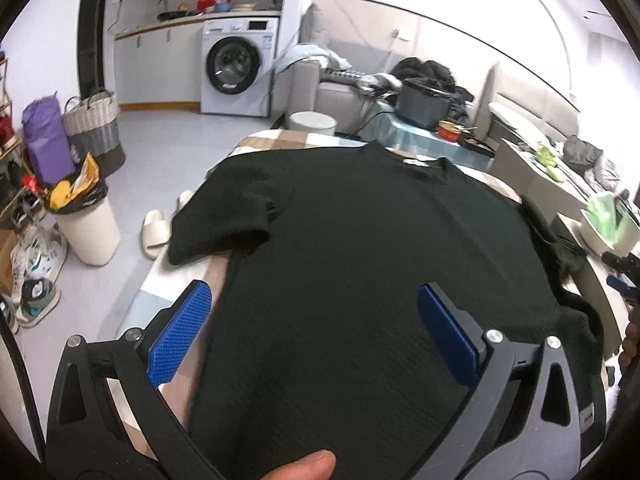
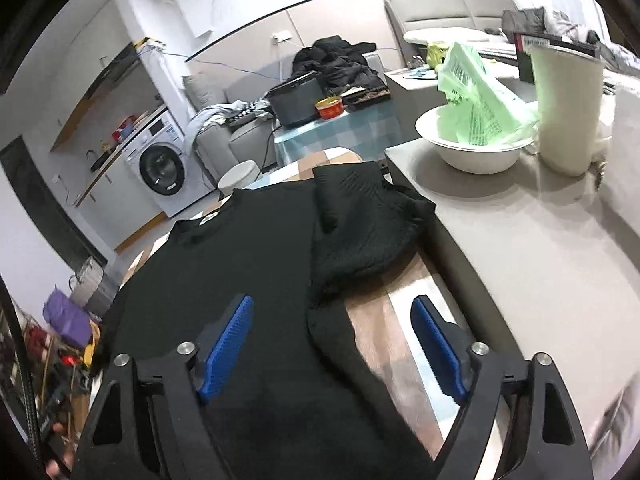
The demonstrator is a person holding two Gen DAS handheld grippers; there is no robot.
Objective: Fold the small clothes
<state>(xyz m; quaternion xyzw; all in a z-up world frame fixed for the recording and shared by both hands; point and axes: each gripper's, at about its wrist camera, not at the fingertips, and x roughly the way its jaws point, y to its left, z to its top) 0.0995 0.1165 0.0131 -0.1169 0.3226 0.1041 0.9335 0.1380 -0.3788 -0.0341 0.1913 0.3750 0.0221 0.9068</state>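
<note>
A black short-sleeved knit top lies spread flat on a table with a checked cloth, collar at the far end. My left gripper is open, hovering over the top's lower left part; its left blue pad is over the left hem edge. In the right wrist view the top shows with its right sleeve lying rumpled. My right gripper is open above the top's lower right edge, holding nothing.
A grey counter borders the table on the right, carrying a white bowl with a green bag and a cream canister. A bin, slippers and baskets stand on the floor to the left. A washing machine is behind.
</note>
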